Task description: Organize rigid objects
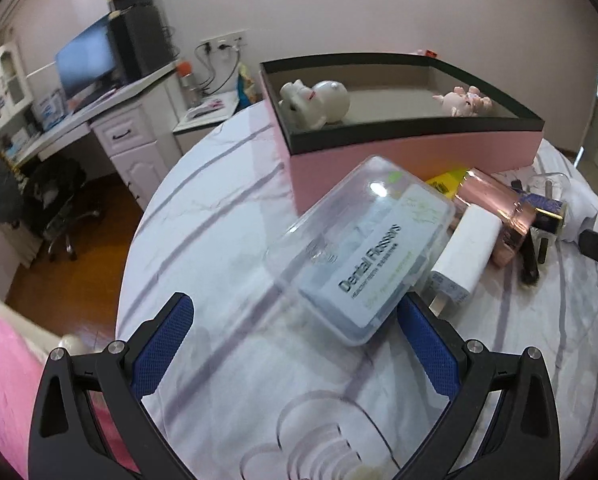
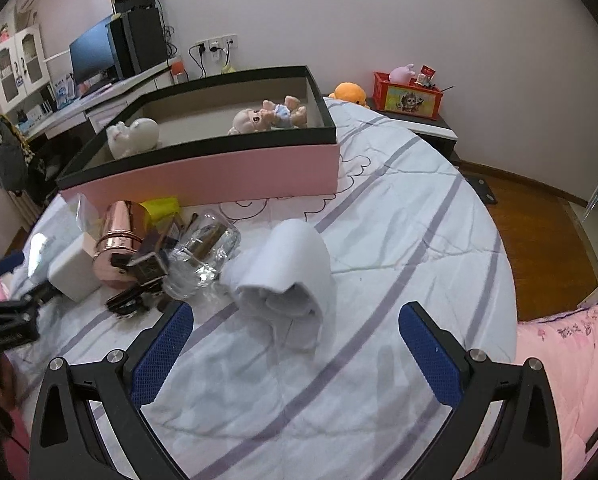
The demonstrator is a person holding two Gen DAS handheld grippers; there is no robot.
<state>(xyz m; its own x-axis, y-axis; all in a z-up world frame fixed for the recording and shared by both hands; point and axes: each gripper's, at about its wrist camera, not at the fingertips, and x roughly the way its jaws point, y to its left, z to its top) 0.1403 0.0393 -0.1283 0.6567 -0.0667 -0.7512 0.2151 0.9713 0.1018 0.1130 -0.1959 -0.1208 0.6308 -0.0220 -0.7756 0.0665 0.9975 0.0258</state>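
A clear dental flosser box (image 1: 363, 248) lies tilted on the striped bed sheet, just ahead of my open left gripper (image 1: 295, 320); its near corner sits by the right finger. Behind it lie a white charger (image 1: 467, 256), a rose-gold tube (image 1: 499, 216) and dark small items. A pink box with a black rim (image 1: 415, 148) holds a white toy (image 1: 319, 104) and a pink doll (image 1: 467, 102). My right gripper (image 2: 295, 324) is open and empty, close to a rolled white cloth (image 2: 291, 272). The clutter shows left of it: the charger (image 2: 75, 268), the tube (image 2: 119, 236), a clear bottle (image 2: 203, 256).
The pink box (image 2: 219, 176) stands at the back of the bed. A desk with a monitor (image 1: 87, 64) and an office chair (image 1: 55, 200) are to the left over a wood floor. A red crate (image 2: 409, 96) and an orange plush (image 2: 351, 94) sit on a side table at right.
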